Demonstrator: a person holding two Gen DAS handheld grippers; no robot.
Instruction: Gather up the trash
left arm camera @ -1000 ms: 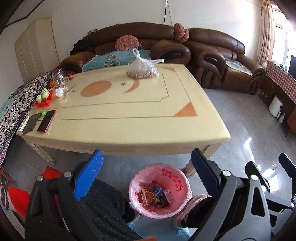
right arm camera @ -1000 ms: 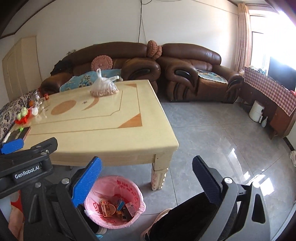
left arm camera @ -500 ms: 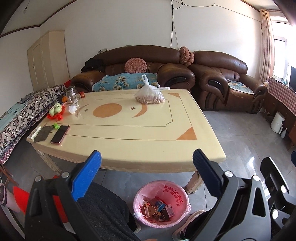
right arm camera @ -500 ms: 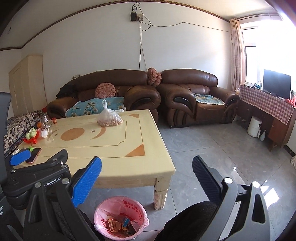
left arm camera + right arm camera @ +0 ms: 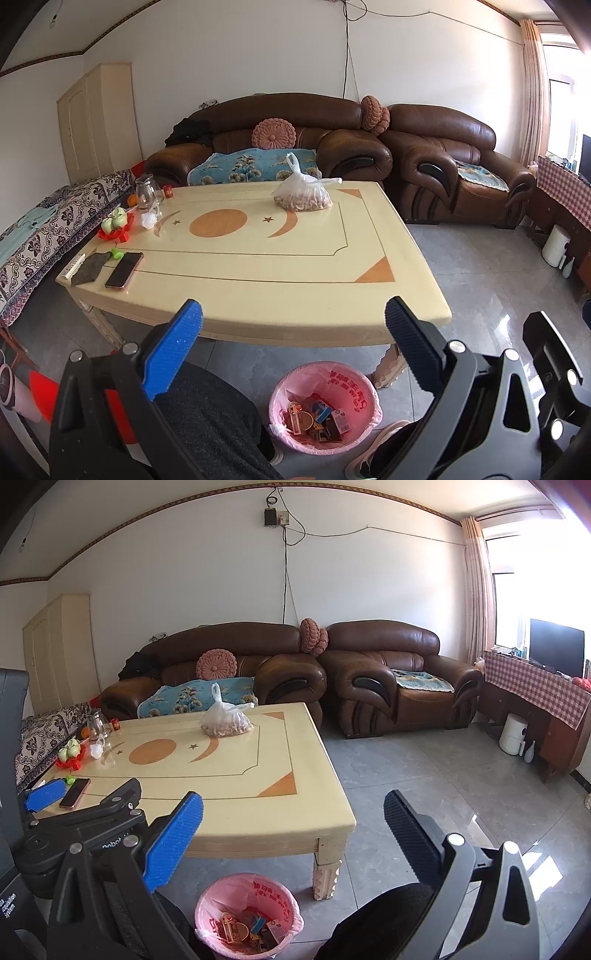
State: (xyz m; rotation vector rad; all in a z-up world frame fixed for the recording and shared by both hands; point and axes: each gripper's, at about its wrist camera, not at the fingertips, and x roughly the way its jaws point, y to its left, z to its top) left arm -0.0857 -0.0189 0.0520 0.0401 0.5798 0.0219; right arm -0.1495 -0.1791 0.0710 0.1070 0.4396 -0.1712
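Both hand-held grippers, left (image 5: 291,332) and right (image 5: 293,819), were spread and empty. The knotted plastic bag (image 5: 303,195) sat upper centre on the table (image 5: 258,295); probably light and floppy, best pinched at its knot.

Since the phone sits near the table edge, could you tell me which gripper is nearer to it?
Left. The left gripper reaches beside the phone at the table's near-left corner; the right gripper hangs off the table's front edge, farther right.

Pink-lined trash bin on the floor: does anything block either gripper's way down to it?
Nothing visible does. The bin stands just clear of the table edge, mouth open, below both the left gripper and right gripper, which are open and empty.
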